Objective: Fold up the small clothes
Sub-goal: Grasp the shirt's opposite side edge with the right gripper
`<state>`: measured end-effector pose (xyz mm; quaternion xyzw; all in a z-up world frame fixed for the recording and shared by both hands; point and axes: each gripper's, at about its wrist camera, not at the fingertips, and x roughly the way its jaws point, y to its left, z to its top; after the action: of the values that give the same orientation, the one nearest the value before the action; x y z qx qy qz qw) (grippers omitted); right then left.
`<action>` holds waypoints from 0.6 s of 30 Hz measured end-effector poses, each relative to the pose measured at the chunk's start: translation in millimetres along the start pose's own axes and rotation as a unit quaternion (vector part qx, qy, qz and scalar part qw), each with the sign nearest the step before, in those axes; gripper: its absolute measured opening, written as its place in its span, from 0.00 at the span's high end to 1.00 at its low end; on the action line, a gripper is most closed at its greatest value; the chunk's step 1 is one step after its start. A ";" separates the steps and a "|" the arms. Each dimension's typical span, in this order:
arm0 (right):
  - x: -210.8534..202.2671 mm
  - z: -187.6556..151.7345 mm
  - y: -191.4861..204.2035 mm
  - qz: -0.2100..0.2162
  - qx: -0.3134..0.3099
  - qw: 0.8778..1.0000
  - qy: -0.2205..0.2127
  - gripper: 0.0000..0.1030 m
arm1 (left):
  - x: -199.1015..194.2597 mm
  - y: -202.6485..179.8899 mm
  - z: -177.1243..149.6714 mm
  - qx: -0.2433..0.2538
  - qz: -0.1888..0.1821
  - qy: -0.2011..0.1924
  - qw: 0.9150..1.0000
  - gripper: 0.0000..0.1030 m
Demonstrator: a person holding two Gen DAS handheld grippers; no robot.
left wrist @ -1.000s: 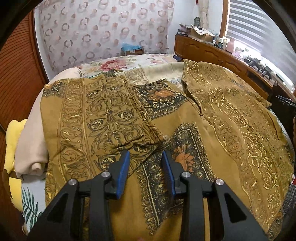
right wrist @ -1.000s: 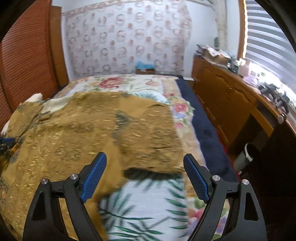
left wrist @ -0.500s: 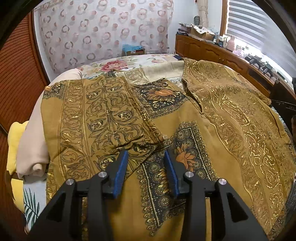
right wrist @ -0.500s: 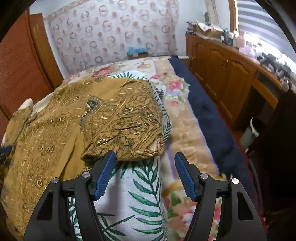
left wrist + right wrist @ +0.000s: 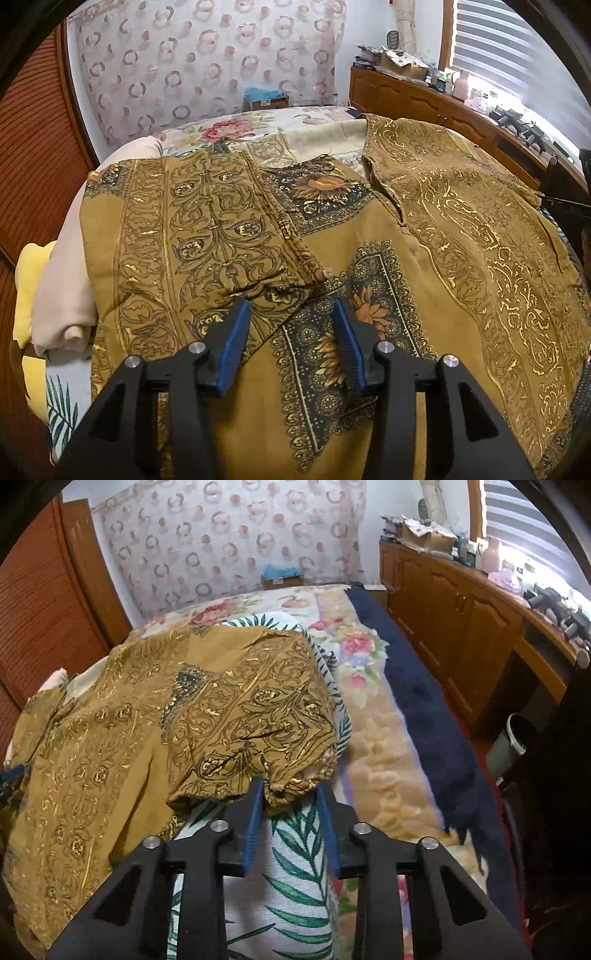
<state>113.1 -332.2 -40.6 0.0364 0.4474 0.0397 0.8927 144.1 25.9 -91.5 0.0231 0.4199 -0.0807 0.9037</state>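
Observation:
A mustard shirt (image 5: 369, 236) with gold and dark floral print lies spread on the bed, its left sleeve (image 5: 192, 229) folded in over the body. My left gripper (image 5: 290, 317) is open just above the shirt near the folded sleeve's edge, holding nothing. In the right wrist view the shirt's right sleeve (image 5: 255, 716) drapes over a leaf-print pillow (image 5: 291, 878). My right gripper (image 5: 290, 794) is part open, its jaws on either side of the sleeve's cuff edge (image 5: 291, 786), not clamped.
A beige rolled blanket (image 5: 62, 280) and a yellow cloth (image 5: 27, 295) lie at the bed's left edge. A wooden cabinet (image 5: 461, 609) runs along the right wall, with a navy rug (image 5: 424, 709) and a grey bin (image 5: 513, 742) below. A wooden door (image 5: 40, 609) stands at left.
My right gripper has moved in to the sleeve cuff and its jaws have narrowed from wide open to straddling it. The left gripper has opened slightly and barely moved.

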 end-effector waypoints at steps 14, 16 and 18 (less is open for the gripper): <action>-34.5 41.0 74.6 0.022 -0.090 0.990 -0.102 0.92 | 1.2 0.1 2.3 -0.004 0.006 0.001 1.000 0.52; -32.5 43.6 93.8 0.037 -0.105 0.989 -0.101 0.92 | 0.8 -0.6 1.9 -0.002 0.008 0.001 1.000 0.52; -28.9 43.3 111.8 0.052 -0.117 0.987 -0.097 0.92 | 1.1 -0.7 2.1 -0.004 0.007 0.001 1.000 0.52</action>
<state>126.2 -225.3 19.5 -0.0420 0.3486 0.1343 0.9267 146.3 24.9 -90.9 0.0229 0.4206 -0.0727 0.9040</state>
